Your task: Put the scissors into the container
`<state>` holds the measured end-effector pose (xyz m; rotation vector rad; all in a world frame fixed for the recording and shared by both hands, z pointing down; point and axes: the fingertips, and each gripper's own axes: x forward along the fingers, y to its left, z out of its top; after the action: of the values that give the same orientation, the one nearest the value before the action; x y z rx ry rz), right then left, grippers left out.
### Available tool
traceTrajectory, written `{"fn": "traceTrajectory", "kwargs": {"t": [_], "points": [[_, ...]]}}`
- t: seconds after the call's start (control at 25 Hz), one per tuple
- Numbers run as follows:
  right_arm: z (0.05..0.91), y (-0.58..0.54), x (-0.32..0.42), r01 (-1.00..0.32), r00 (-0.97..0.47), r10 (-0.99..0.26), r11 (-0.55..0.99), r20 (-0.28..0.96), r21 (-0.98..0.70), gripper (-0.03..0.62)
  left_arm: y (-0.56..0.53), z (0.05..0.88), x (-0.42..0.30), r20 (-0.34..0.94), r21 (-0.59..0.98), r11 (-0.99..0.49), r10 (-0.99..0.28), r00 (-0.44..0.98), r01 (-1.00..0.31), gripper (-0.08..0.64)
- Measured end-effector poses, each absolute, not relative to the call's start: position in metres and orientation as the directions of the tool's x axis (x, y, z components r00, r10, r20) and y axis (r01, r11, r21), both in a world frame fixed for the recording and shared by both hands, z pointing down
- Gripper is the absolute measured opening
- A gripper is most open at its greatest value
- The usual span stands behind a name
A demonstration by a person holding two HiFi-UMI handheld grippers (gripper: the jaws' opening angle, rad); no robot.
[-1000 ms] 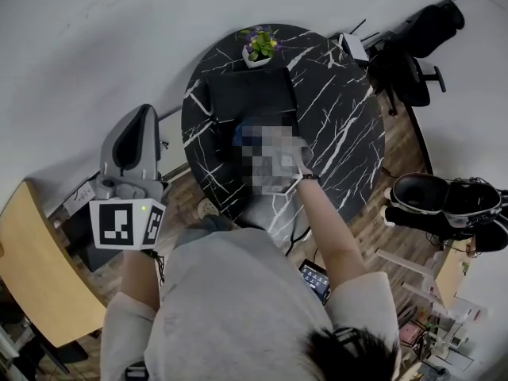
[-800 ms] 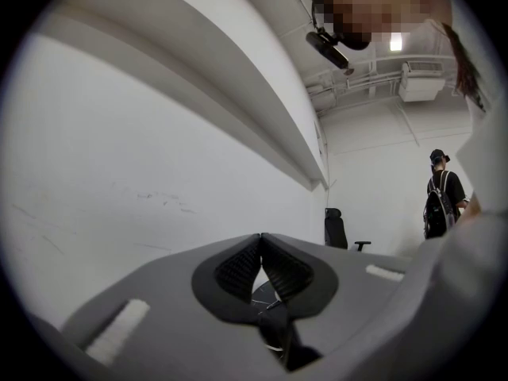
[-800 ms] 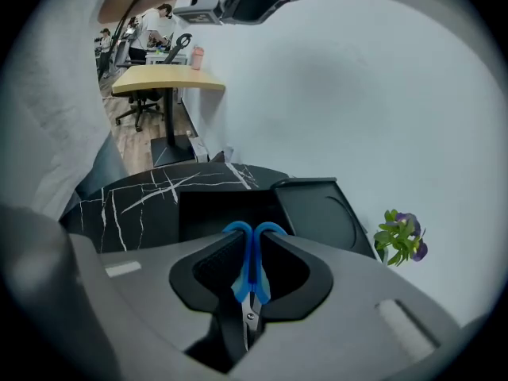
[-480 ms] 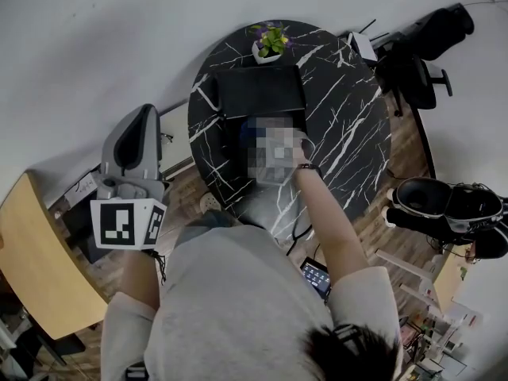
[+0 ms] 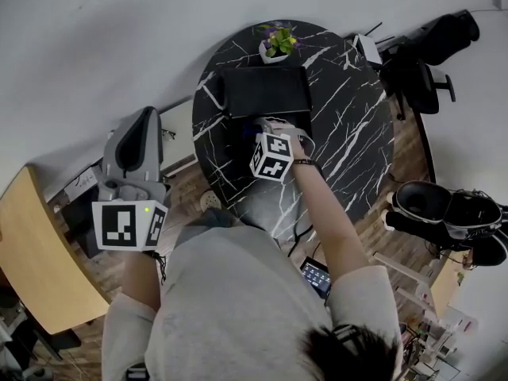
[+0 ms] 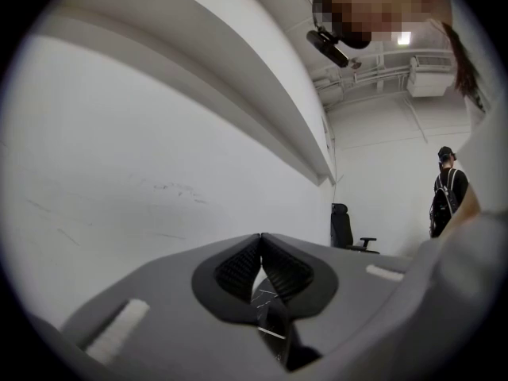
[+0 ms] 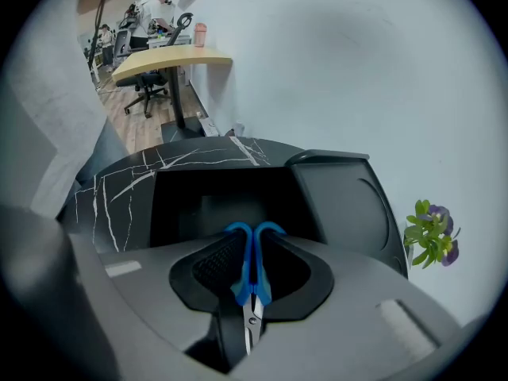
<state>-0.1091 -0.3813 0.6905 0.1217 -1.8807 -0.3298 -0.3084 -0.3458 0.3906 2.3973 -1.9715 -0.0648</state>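
My right gripper point(image 7: 252, 270) is shut on the blue-handled scissors point(image 7: 251, 254), with the handles forward and the short blades pointing back toward the camera. Just ahead of the jaws sits the black container point(image 7: 226, 201), open, with its lid point(image 7: 349, 205) standing to the right. In the head view the right gripper point(image 5: 264, 128) hovers at the near edge of the container point(image 5: 266, 90) on the round black marble table point(image 5: 349, 133). My left gripper point(image 5: 144, 113) is held off the table to the left. Its jaws point(image 6: 260, 262) are shut, with nothing between them, and face a white wall.
A small potted plant point(image 5: 277, 44) stands behind the container at the table's far edge. A black office chair point(image 5: 421, 62) is at the right of the table, and black gear point(image 5: 444, 205) lies on the wooden floor. A wooden desk point(image 5: 36, 260) is at the left.
The right gripper with the scissors stays at the container's near edge, shifted only slightly. The left gripper has not moved.
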Motion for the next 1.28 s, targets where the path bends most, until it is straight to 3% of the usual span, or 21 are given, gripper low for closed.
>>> {"fn": "traceTrajectory", "kwargs": {"t": [0.28,0.48,0.56,0.84,1.28], "points": [[0.688,-0.38,-0.112,0.051,-0.345,-0.256,0.956,0.903,0.291,0.074,-0.34,0.391,-0.31,-0.007,0.055,-0.175,-0.985,0.175,-0.983,0.06],[0.662,-0.382,-0.113,-0.083,-0.427,-0.313,0.948,0.848,0.308,0.067,-0.328,0.387,-0.301,-0.014,0.051,-0.169,-0.986,0.168,-0.984,0.06],[0.644,-0.383,-0.112,-0.178,-0.475,-0.361,0.932,0.802,0.314,0.003,-0.323,0.384,-0.295,-0.021,0.052,-0.168,-0.986,0.167,-0.984,0.06],[0.566,-0.371,-0.092,-0.479,-0.629,-0.486,0.857,0.607,0.189,0.003,-0.304,0.363,-0.261,-0.062,0.041,-0.182,-0.982,0.18,-0.982,0.06],[0.455,-0.326,-0.03,-0.678,-0.67,-0.675,0.726,0.309,0.115,0.003,-0.268,0.331,-0.195,-0.111,0.01,-0.22,-0.97,0.218,-0.975,0.06]]}}
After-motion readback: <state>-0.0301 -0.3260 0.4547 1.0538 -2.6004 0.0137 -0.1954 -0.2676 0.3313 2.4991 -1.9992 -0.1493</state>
